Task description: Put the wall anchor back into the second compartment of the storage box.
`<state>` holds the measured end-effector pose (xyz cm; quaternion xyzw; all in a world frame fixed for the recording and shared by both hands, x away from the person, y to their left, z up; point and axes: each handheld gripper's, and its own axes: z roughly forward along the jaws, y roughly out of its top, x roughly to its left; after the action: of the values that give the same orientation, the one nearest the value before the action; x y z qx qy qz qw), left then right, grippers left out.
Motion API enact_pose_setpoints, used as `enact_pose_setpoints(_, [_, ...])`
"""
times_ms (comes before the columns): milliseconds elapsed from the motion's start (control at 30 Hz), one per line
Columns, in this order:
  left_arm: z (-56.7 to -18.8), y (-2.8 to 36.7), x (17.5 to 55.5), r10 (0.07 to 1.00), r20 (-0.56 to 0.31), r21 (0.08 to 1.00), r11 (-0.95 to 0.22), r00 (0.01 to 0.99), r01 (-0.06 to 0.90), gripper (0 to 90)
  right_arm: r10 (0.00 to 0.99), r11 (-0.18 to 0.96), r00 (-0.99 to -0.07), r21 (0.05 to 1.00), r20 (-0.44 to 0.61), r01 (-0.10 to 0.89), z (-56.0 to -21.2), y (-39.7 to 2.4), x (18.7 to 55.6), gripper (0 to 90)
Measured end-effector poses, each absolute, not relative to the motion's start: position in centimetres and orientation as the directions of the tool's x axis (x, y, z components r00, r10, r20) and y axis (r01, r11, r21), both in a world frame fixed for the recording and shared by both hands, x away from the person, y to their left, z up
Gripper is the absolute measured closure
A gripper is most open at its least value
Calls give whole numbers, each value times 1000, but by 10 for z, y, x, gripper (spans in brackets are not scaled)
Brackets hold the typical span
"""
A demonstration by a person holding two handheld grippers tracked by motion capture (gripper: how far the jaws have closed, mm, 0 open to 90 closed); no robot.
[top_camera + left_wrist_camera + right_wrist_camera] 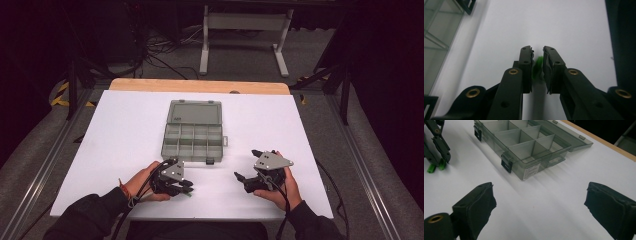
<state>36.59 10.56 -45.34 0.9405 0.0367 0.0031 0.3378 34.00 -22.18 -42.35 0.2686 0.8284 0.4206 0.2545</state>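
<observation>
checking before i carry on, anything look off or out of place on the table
Nothing stands out. The compartment box sits square with its lid flat open and undamaged, and the left tool has a small green piece between its jaws.
</observation>
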Motion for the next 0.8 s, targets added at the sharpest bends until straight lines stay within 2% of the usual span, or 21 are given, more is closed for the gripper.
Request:
enact_pose_setpoints(133, [-453, 105, 366, 67, -7, 632, -773, 998, 57, 789, 659, 505, -725, 832, -200, 230, -424, -222, 340, 88])
enact_pose_setpoints(233, [-453, 105, 365, 70, 6, 634, -772, 998, 51, 837, 661, 504, -723, 832, -200, 231, -423, -222, 340, 89])
enact_pose_setpoints(800, [-449, 108, 365, 99, 56, 651, -758, 993, 39, 842, 677, 492, -705, 842, -210, 222, -421, -225, 340, 87])
